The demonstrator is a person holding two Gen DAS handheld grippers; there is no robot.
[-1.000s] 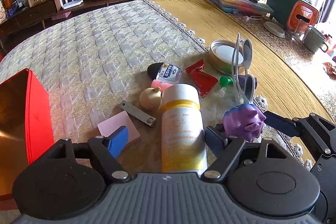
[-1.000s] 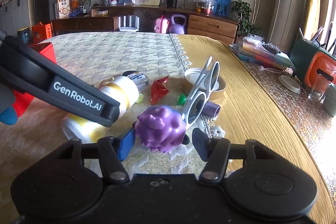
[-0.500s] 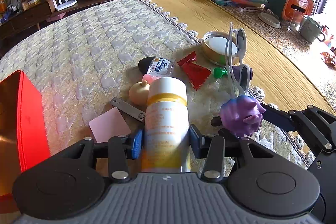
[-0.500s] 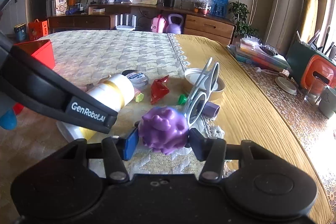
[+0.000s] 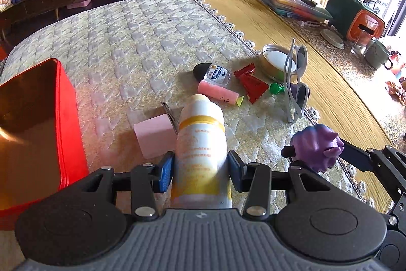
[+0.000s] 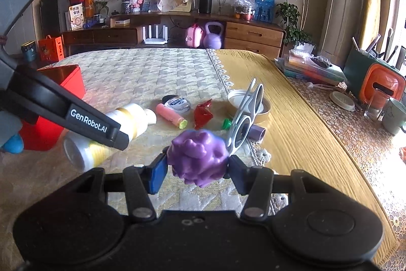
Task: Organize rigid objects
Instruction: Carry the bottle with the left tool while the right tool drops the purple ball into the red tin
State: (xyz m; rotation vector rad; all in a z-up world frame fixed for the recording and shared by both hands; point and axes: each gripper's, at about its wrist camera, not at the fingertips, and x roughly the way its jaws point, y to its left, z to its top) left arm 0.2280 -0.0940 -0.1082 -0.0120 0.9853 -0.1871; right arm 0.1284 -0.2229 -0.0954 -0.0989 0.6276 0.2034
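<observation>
My left gripper is shut on a white bottle with yellow bands and holds it above the quilted cloth; the bottle also shows in the right wrist view. My right gripper is shut on a lumpy purple toy, which also shows in the left wrist view at the right. A red box stands open at the left, beside the bottle.
On the cloth lie a pink block, a pink tube, a small clear bottle with a black cap, a red wrapper, grey sunglasses and a round tin. Books and a mug sit at the far right.
Both grippers closed from open, the left on the bottle and the right on the purple toy. Both objects have been lifted off the cloth.
</observation>
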